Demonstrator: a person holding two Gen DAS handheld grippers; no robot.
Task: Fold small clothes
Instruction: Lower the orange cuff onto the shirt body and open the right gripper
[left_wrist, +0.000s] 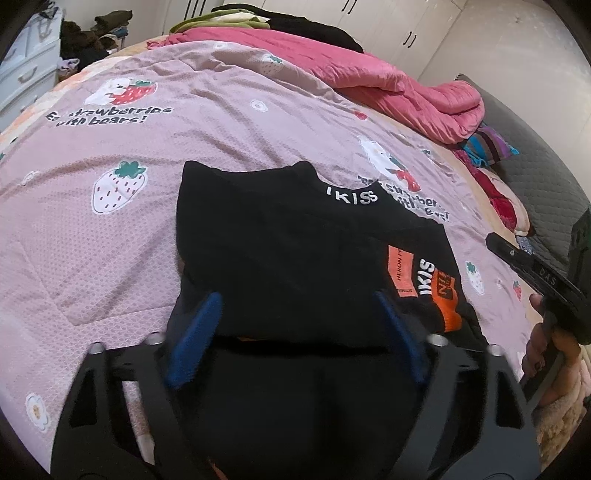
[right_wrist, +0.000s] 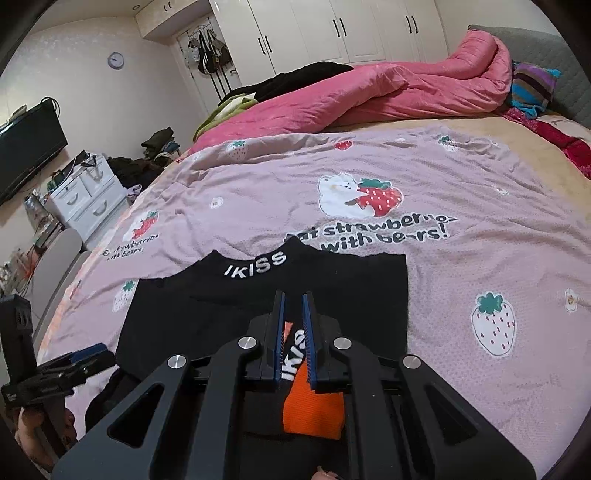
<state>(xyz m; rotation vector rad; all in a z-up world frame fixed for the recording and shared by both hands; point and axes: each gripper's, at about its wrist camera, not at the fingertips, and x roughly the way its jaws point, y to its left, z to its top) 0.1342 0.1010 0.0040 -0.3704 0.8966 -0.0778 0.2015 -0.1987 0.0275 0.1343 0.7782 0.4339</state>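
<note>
Pink bedspread (right_wrist: 461, 229) bare beyond black garment (right_wrist: 351, 288), right hand-held gripper (right_wrist: 293, 295) together, left hand-held gripper (left_wrist: 295, 306) apart.

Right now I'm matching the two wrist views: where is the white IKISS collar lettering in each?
Left wrist: IKISS lettering sits right of centre, on the black garment's far edge.
Right wrist: lettering sits left of centre, beyond the right gripper.
Shared landmark: pink duvet.

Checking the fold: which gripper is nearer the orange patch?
Right. The right gripper hangs directly over the orange patch; the left gripper sits beside it, over plain black fabric.
</note>
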